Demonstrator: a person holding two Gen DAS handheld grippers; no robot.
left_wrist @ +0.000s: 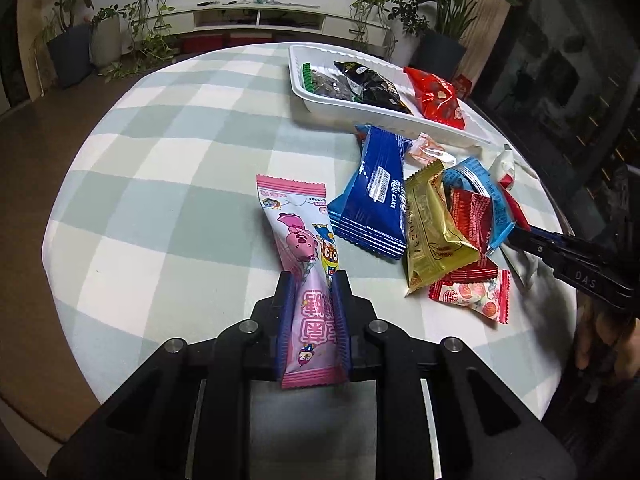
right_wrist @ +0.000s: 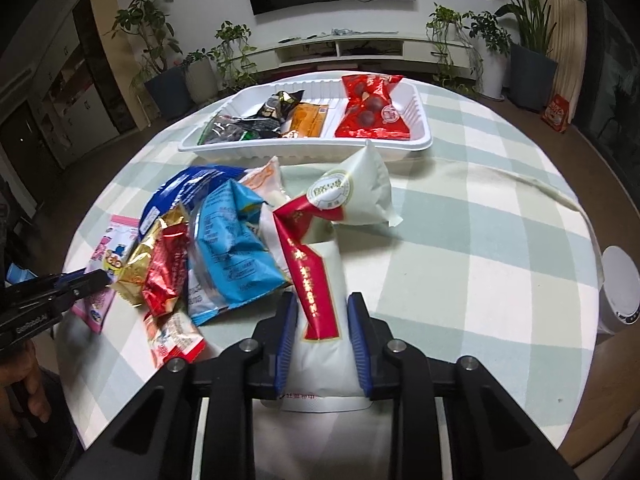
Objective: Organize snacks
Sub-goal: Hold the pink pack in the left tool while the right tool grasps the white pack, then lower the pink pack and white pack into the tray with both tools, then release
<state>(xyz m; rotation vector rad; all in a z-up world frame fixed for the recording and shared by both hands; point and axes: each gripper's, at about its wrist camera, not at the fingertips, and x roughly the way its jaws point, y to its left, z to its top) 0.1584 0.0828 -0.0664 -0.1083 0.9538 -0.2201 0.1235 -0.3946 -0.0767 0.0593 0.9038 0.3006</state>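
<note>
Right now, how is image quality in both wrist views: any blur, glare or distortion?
Left wrist view: sharp, heavy fisheye bending the table, dim corners, pink packet crisp. Right wrist view: same distortion, motion blur on the blue packet, mild glare on the gold wrapper.

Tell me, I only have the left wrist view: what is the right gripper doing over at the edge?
Observer: The right gripper is shut on a white packet with a red ribbon print, pinched between its blue pads.
Operator: Is anything else white near it?
Observer: Yes, a second white packet with a round seal lies just beyond, in front of the tray.
Operator: What's in the tray that I can't see?
Observer: An orange packet sits in the middle, between the dark packets and the red packet.
</note>
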